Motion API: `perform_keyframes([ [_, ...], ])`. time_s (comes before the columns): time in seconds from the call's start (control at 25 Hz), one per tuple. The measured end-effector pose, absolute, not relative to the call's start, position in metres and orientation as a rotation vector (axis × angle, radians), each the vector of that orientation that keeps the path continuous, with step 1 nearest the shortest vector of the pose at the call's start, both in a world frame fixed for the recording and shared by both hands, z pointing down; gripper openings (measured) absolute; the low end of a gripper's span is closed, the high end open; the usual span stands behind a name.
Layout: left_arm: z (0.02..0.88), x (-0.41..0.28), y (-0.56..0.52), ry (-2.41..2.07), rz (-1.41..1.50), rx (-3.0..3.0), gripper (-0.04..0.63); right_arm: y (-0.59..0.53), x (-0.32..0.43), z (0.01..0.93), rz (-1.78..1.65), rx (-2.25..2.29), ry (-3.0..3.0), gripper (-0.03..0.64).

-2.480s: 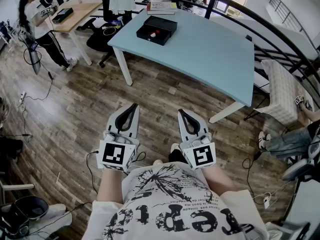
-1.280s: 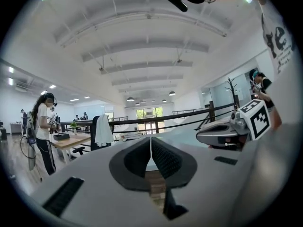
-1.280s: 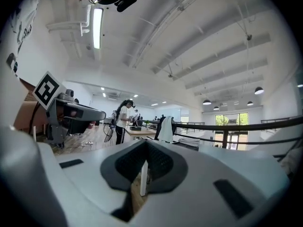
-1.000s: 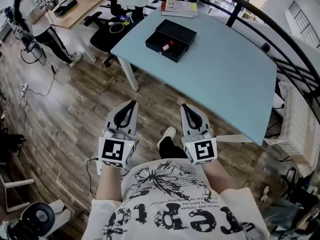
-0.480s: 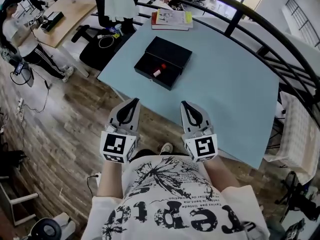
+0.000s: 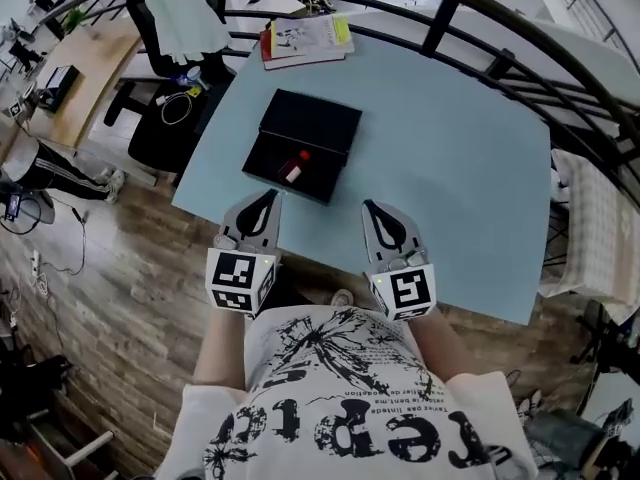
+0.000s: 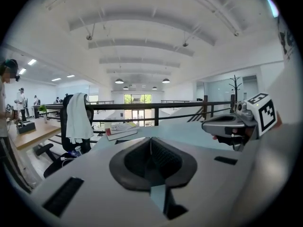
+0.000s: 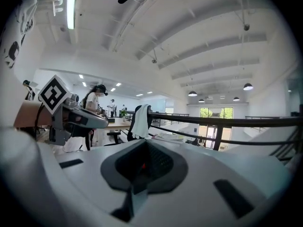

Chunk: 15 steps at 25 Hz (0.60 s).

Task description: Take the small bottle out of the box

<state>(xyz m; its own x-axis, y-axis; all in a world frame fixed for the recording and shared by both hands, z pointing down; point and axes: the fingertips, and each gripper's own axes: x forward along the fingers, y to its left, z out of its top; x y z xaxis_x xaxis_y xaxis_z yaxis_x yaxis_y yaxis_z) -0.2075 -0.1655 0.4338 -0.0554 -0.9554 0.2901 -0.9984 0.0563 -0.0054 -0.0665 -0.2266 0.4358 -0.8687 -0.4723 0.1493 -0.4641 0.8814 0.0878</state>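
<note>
L gripper (image 6: 268, 200) & R gripper (image 6: 372, 209) — fingers clenched, empty — small bottle (image 6: 294, 168) in box (image 6: 312, 124).

An open-plan office on an upper level. A light blue table (image 6: 450, 168) stands on plank flooring (image 6: 120, 298), with a black swivel chair (image 6: 150, 143) to its left and books (image 6: 305, 38) on its far edge. Behind it runs a black railing (image 6: 437, 23), and pendant lamps (image 7: 119, 81) hang overhead.

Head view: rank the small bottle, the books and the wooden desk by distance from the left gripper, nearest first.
1. small bottle, in the open box just ahead of the left gripper.
2. books, at the table's far edge.
3. wooden desk, far left.
</note>
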Motion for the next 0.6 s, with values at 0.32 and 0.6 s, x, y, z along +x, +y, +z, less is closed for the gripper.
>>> perform_keyframes([
  [0.32,0.47,-0.249,-0.231,-1.847,0.423,2.111,0.023,-0.266,-0.104,0.436,0.007,0.972,-2.774,0.011],
  [0.6,0.544,-0.271,-0.266,-1.525,0.676,2.025,0.025,-0.283,-0.131,0.45,0.055,1.107,-2.676,0.011],
])
